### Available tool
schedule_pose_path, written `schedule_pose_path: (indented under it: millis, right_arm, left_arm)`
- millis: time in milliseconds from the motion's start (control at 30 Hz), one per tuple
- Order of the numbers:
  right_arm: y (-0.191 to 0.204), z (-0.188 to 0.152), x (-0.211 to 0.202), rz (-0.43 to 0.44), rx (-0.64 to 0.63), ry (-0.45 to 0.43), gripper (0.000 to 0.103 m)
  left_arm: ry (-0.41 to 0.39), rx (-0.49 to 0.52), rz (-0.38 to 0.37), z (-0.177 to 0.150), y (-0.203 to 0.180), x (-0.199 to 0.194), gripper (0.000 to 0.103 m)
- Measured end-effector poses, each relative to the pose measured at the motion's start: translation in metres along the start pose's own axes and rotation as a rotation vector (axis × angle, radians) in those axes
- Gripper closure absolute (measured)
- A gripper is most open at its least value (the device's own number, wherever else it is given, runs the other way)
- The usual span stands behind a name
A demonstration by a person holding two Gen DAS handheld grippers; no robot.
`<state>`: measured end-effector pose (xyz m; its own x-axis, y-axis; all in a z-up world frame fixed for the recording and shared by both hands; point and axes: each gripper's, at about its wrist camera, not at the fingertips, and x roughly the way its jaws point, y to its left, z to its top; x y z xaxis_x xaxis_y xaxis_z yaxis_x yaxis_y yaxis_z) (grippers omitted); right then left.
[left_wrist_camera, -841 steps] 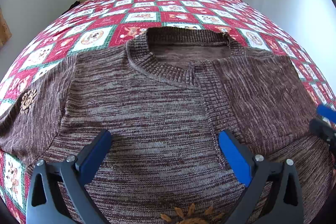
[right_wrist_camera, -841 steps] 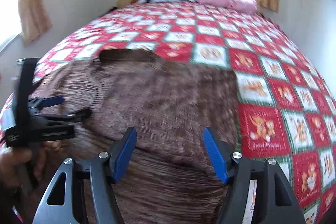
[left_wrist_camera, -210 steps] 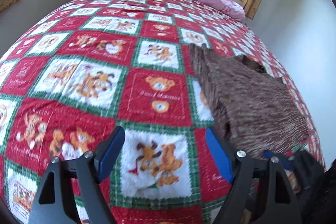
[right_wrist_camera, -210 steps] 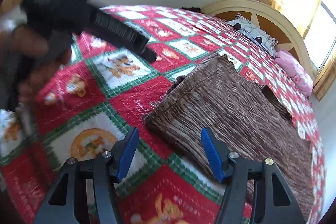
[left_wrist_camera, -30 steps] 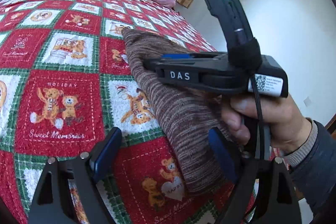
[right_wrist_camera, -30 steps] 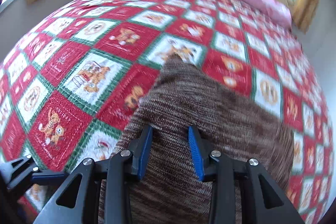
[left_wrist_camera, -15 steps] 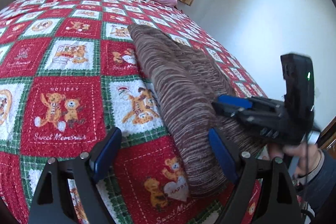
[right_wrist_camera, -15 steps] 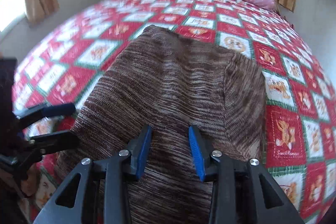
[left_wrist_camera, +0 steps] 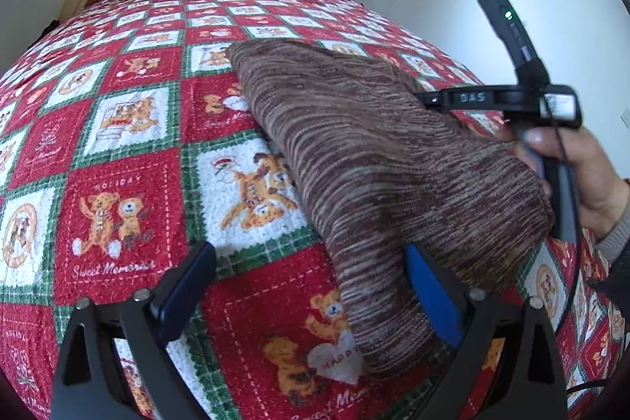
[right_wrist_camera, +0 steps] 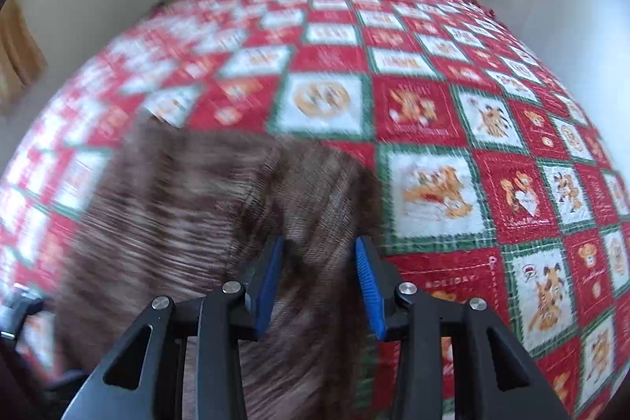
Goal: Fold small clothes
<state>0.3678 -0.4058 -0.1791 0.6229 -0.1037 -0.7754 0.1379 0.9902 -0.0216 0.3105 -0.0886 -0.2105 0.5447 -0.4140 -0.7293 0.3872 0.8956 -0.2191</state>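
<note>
Left gripper (left_wrist_camera: 311, 292) is seen with jaws opening and empty beside the folded brown knit sweater (left_wrist_camera: 378, 160) lying on the quilt (left_wrist_camera: 118, 152), while the right gripper (right_wrist_camera: 319, 286), half shut, straddles its soft, limp, thick edge, best pinched through all layers.

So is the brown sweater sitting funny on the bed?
A bit. The folded brown sweater lies slanted across the quilt's squares, its near corner humped up. Nothing looks torn or spilled.
</note>
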Motion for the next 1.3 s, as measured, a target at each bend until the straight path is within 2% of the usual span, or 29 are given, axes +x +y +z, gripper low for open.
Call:
schedule_pose_path:
  millis: [67, 233, 400, 700, 800, 1000, 1300]
  right_arm:
    - [-0.008, 0.000, -0.002, -0.036, 0.030, -0.007, 0.064]
    - [-0.017, -0.007, 0.000, -0.022, 0.036, -0.011, 0.064]
    - [-0.032, -0.007, 0.000, 0.041, 0.113, 0.006, 0.060]
    - [-0.057, -0.026, -0.014, 0.146, 0.201, -0.039, 0.057]
    - [-0.067, -0.028, -0.011, 0.188, 0.232, -0.027, 0.049]
    - [-0.077, -0.018, -0.003, 0.235, 0.260, -0.040, 0.048]
    - [-0.083, 0.003, 0.018, 0.304, 0.300, -0.038, 0.048]
  left_arm:
    - [0.002, 0.002, -0.001, 0.000, 0.000, 0.001, 0.002]
    - [0.018, 0.026, 0.019, 0.000, -0.007, 0.003, 0.000]
    - [0.026, 0.035, 0.036, 0.000, -0.010, 0.005, 0.000]
    - [0.050, 0.031, 0.051, 0.006, -0.014, 0.005, 0.000]
    - [0.067, 0.027, 0.040, 0.012, -0.014, 0.007, 0.000]
    - [0.051, -0.021, -0.023, 0.026, -0.011, 0.012, 0.000]
    - [0.058, 0.014, 0.010, 0.023, -0.016, 0.024, 0.000]
